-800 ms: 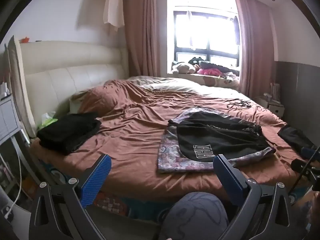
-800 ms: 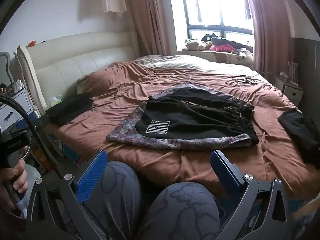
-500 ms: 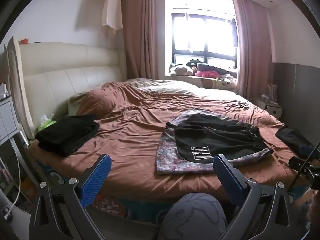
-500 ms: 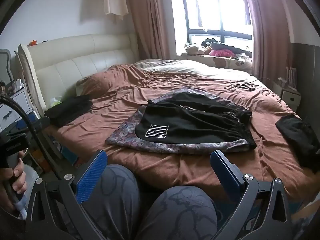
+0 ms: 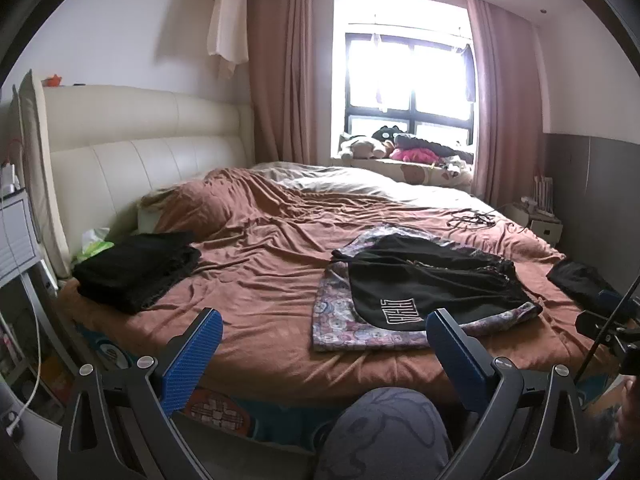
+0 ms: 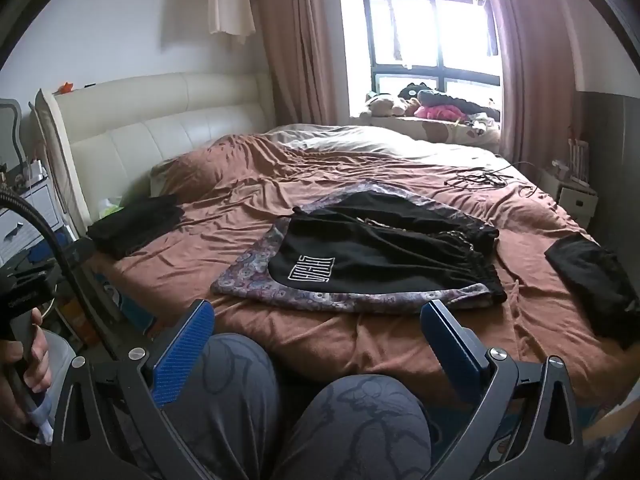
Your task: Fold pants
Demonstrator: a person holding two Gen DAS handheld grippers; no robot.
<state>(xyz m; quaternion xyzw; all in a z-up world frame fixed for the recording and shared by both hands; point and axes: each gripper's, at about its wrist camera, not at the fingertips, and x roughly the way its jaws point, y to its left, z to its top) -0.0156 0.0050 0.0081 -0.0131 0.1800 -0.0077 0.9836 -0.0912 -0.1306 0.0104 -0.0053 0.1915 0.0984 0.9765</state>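
Lying flat | black pants (image 6: 384, 256) | white emblem | atop patterned cloth (image 6: 256, 276)

Pants (image 6: 372, 256) lie on patterned cloth (image 6: 256, 272) mid-bed (image 6: 248, 184). Left of pants, near headboard (image 6: 160, 120): folded pile (image 6: 132, 224). Right of pants: another garment (image 6: 592, 276). Behind pants: cables (image 6: 476, 178), window (image 6: 432, 40).

- Left gripper (image 5: 324, 344): black angular frame, silver screws, blue ribbed pads (image 5: 192, 364).
- Right gripper (image 6: 316, 338): same black frame, silver screws, blue ribbed pads (image 6: 182, 358).
- Trousers (image 6: 360, 420): grey-blue with a dark swirling print, at six o'clock.
- Black cable (image 6: 48, 236) arcs at nine o'clock.
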